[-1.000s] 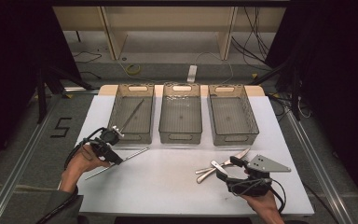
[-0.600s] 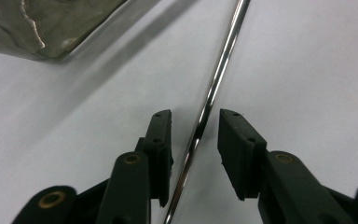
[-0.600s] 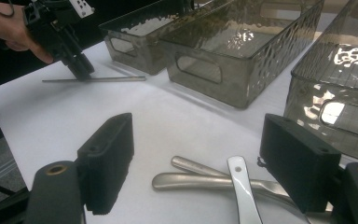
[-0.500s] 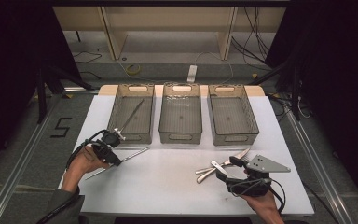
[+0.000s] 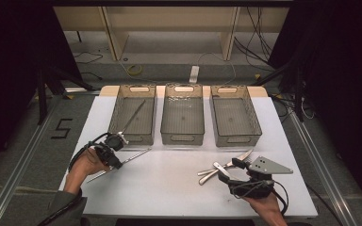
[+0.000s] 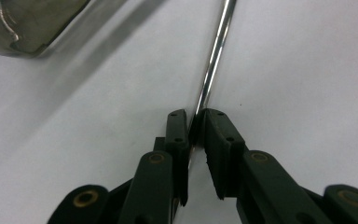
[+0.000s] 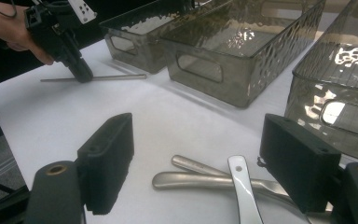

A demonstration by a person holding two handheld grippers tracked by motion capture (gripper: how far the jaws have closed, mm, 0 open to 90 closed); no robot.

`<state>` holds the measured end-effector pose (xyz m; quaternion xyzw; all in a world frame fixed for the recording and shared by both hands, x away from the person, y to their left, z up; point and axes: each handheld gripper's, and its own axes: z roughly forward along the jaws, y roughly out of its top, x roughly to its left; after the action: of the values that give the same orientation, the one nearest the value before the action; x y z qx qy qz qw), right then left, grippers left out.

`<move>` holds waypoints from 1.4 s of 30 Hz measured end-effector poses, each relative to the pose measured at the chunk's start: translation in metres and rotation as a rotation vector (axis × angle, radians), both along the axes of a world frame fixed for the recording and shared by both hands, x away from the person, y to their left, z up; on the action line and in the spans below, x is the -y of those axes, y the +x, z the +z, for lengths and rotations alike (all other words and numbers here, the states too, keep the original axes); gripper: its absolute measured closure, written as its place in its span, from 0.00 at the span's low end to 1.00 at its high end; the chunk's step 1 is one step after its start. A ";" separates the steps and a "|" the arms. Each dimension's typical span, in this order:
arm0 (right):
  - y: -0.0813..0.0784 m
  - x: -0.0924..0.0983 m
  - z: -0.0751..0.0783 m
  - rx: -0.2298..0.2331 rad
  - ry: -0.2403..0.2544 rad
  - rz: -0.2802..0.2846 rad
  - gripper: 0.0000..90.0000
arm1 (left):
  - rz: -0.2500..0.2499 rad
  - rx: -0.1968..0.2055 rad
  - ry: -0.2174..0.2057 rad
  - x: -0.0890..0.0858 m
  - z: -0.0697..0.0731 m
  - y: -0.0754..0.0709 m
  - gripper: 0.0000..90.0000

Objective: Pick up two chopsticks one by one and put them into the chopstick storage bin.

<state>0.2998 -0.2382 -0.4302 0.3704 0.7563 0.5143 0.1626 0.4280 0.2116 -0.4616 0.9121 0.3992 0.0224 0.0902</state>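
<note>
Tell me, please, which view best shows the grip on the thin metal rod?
The left gripper view: the pads clamp the rod close up. The high view and right gripper view show it small under the left gripper.

White table (image 5: pixel 169 188), 3 bins (image 5: pixel 183 115), cutlery (image 5: pixel 221 167)

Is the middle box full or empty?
Empty. The middle box shows only its bare bottom in the high view, while the left box holds one metal stick.

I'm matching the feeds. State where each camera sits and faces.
High view: above the table's near side, looking forward and down on table and three bins; both hands show.
Left gripper view: on the left gripper, facing its jaws, closing on a rod.
Right gripper view: on the right gripper, over cutlery.
All share the rod.
</note>
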 end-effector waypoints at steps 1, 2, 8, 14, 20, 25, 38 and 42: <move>0.000 0.000 0.000 -0.001 0.000 0.001 0.30 | -0.015 -0.001 0.007 0.002 0.000 0.000 0.90; 0.000 0.000 0.000 -0.001 0.000 0.001 0.30 | -0.015 -0.001 0.007 0.002 0.000 0.000 0.91; 0.000 0.000 0.000 -0.001 0.001 0.001 0.30 | -0.050 0.009 0.011 0.003 0.000 -0.002 0.93; 0.000 0.000 0.000 -0.001 0.000 0.002 0.30 | -0.085 0.006 0.007 0.003 0.000 -0.003 0.94; 0.000 0.000 0.000 -0.002 0.001 0.003 0.30 | -0.104 -0.015 -0.008 0.003 0.000 -0.004 0.95; 0.000 0.000 0.000 -0.003 0.005 0.003 0.30 | -0.110 -0.022 -0.019 0.003 0.007 -0.005 0.95; 0.000 0.000 0.000 -0.003 0.003 0.005 0.30 | -0.126 -0.018 -0.066 0.009 0.026 -0.011 0.95; 0.000 0.000 0.000 -0.003 0.004 0.005 0.30 | -0.122 0.001 -0.116 0.010 0.035 -0.012 0.95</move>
<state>0.3000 -0.2382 -0.4303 0.3695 0.7564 0.5156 0.1594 0.4165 0.2014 -0.4268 0.9279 0.3437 -0.0059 0.1442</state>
